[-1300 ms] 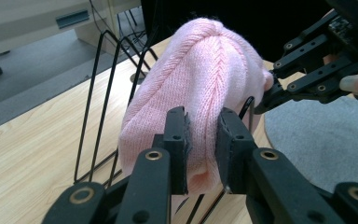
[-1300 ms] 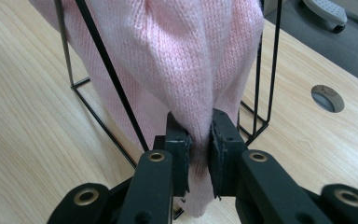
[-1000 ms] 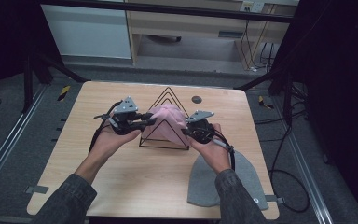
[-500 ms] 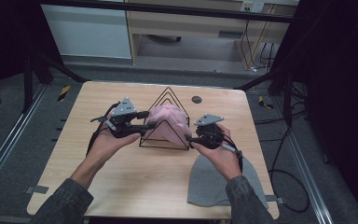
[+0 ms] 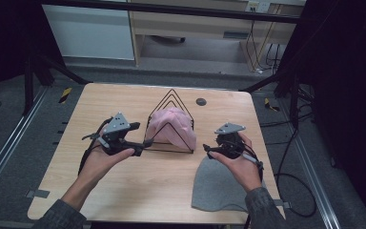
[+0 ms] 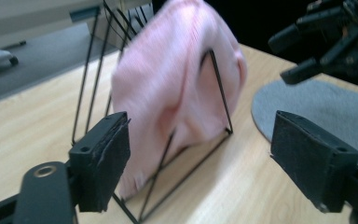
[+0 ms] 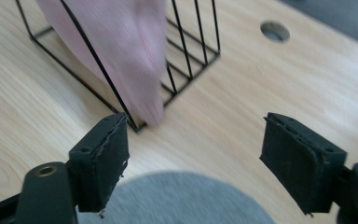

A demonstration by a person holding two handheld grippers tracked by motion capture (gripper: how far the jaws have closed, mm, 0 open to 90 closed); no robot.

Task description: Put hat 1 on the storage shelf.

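Observation:
A pink knitted hat (image 5: 174,126) (image 6: 177,84) (image 7: 121,51) hangs in a black wire triangular rack (image 5: 171,121) (image 6: 93,70) (image 7: 186,56) at the table's middle. My left gripper (image 5: 147,142) (image 6: 200,158) sits just left of the rack, its jaws having just been opening, with nothing between them. My right gripper (image 5: 207,151) (image 7: 193,154) is off to the rack's right, above a grey hat (image 5: 219,183) (image 7: 182,200) (image 6: 317,107) lying flat; its jaws have also just been opening and hold nothing.
The wooden table (image 5: 105,100) has a round cable hole (image 5: 200,101) (image 7: 275,31) behind the rack. Metal rails and cables run along the floor on both sides. Bare wood lies in front of the rack.
Both grippers let go of the pink hat and drew apart, left gripper leftward, right gripper rightward and nearer. Their jaws went from shut to open. The hat stays in the rack.

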